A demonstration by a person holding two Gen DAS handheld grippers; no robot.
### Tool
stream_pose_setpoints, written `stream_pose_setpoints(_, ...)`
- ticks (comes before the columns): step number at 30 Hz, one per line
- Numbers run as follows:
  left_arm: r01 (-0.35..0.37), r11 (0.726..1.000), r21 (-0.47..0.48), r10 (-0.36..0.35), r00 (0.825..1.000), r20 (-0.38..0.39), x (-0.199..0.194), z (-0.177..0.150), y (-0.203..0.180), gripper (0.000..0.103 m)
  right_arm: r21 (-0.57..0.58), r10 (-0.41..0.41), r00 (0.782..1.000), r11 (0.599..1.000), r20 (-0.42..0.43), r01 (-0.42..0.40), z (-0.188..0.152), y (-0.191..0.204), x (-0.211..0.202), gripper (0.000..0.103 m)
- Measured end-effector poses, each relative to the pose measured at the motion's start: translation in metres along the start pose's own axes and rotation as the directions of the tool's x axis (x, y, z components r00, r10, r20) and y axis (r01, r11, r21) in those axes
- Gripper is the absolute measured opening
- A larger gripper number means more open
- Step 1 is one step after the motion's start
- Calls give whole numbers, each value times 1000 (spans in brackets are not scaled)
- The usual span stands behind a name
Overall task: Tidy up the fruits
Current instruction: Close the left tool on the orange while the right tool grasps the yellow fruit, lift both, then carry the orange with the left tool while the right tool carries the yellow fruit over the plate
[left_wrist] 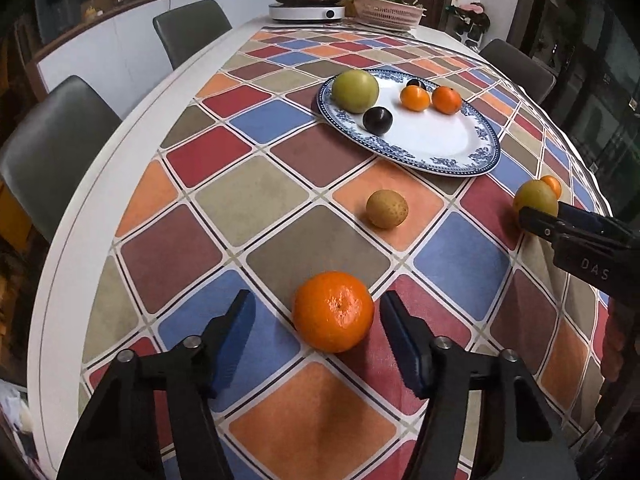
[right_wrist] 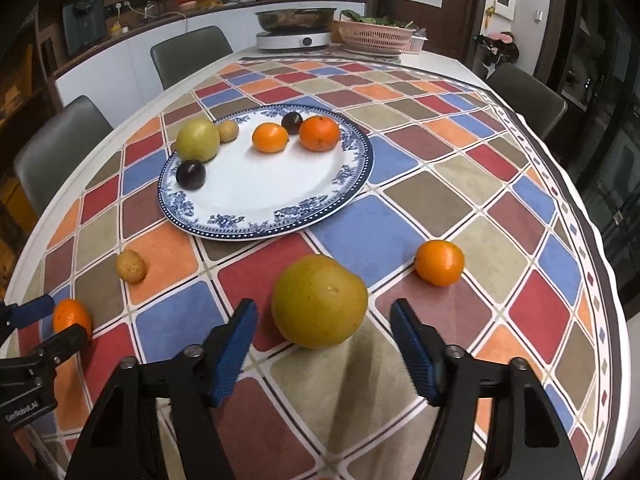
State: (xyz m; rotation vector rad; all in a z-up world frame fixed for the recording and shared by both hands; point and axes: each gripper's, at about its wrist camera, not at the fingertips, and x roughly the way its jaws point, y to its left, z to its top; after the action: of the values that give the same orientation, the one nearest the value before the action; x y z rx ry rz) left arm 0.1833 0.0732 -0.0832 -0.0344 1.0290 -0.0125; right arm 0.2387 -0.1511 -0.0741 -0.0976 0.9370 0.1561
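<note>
Fruits lie partly on the plate (right_wrist: 362,160) mid-table, partly loose nearer the near edge. Left tongs (left_wrist: 318,312) gape around an orange (left_wrist: 333,311); right tongs (right_wrist: 324,314) straddle a pomelo (right_wrist: 319,301), seemingly untouched.

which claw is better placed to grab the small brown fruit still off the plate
Left. The small brown fruit lies just beyond the orange that the left claw straddles; the right claw brackets the yellow-green fruit, farther off.

Small orange (left_wrist: 552,185) half behind yellow fruit (left_wrist: 534,197)
</note>
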Motion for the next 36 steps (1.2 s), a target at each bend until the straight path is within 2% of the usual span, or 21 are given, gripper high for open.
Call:
stream_pose_setpoints(8, 37, 999, -1, -37, 999, -18, 6, 0, -3, 42, 10, 19, 1000, 1000, -19, -19, 0, -3, 10, 57)
stream_pose_setpoints(11, 39, 999, -3, -39, 999, -16, 6, 0, -3, 41, 13, 31, 999, 999, -19, -31, 0, -3, 12, 52)
stream_pose_setpoints(22, 47, 999, 8, -47, 999, -2, 4, -2, -4, 40, -3, 47, 999, 999, 1, -47, -2, -1, 7, 52)
stream_pose_setpoints(36, 73, 996, 44, -77, 991, 106, -37, 8, -14, 40, -16, 85, 993, 996, 81, -84, 1, 1, -32, 52)
